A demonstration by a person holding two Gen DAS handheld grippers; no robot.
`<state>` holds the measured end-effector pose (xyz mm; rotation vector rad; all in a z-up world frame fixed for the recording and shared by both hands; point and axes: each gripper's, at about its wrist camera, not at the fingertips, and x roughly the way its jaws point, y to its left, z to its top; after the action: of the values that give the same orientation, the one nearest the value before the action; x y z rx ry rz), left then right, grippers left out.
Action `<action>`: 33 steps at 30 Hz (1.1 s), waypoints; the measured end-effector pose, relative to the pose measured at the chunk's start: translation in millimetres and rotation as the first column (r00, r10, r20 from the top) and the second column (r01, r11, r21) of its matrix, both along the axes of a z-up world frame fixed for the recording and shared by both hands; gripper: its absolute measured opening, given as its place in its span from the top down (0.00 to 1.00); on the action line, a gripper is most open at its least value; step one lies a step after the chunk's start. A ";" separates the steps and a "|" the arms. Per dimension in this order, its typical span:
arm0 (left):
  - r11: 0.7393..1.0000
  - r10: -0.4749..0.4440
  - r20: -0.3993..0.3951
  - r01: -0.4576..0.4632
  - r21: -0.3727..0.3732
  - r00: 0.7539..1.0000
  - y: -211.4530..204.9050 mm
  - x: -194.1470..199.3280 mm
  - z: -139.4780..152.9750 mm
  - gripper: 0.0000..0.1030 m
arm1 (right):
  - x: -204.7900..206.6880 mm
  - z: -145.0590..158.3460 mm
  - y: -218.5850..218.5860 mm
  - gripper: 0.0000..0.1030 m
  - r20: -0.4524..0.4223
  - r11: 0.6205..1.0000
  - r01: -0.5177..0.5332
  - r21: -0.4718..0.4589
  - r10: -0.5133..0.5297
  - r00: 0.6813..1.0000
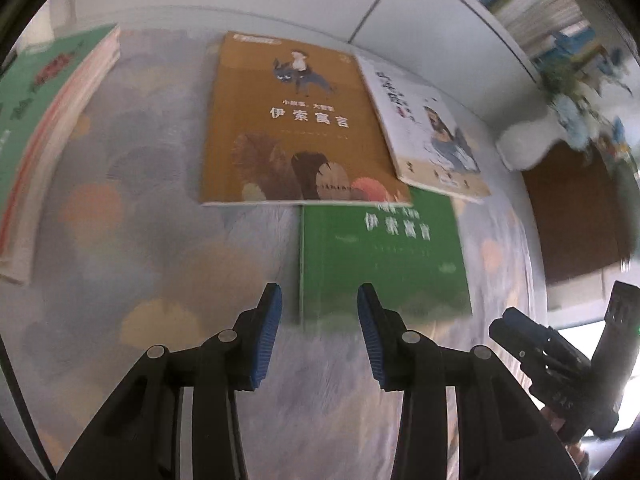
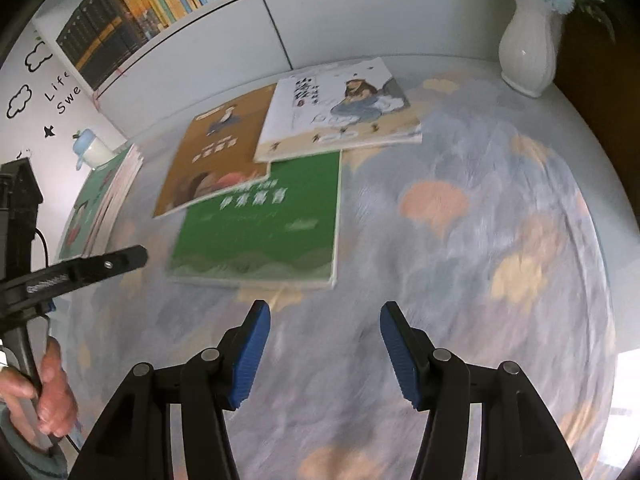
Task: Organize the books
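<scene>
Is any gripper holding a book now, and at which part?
No. The left gripper and right gripper are both open and empty, above the tablecloth.

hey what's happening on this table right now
A person holds a hand-held gripper in each hand over a patterned tablecloth. Both the left hand-held gripper and the right hand-held gripper are open and empty. Three loose books overlap ahead: a brown book, a white book and a green book. None is gripped yet.

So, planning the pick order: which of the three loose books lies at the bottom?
The green book; the brown book and white book both overlap its top edge.
</scene>
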<state>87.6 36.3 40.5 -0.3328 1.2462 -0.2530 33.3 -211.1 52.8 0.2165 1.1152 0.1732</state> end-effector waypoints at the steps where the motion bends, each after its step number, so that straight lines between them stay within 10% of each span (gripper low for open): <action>1: 1.000 0.016 -0.004 -0.016 0.007 1.000 -0.2 3.0 -3.2 0.66 | 8.7 -1.9 -1.2 0.46 0.003 1.000 -0.005 -0.001 0.005 1.000; 11: 0.998 0.043 -0.025 -0.045 -0.049 0.999 -4.6 20.6 -18.8 0.66 | 62.2 -33.0 2.4 0.46 -0.006 1.000 -0.001 0.017 0.001 1.000; 18: 0.998 -0.051 0.010 0.051 0.022 0.999 -25.7 12.5 -13.6 0.65 | 63.2 -33.1 15.3 0.67 0.012 0.996 -0.082 0.028 0.082 0.997; 33: 0.947 -0.321 -0.100 0.316 -0.063 0.942 -84.0 -140.1 -15.4 0.65 | -73.3 -32.3 -48.1 0.66 -0.079 0.997 -0.072 -0.011 0.071 0.994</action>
<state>-52.5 -47.7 25.1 -0.1841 1.4032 -0.5490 -40.0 -259.2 20.5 0.1726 1.2025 0.2221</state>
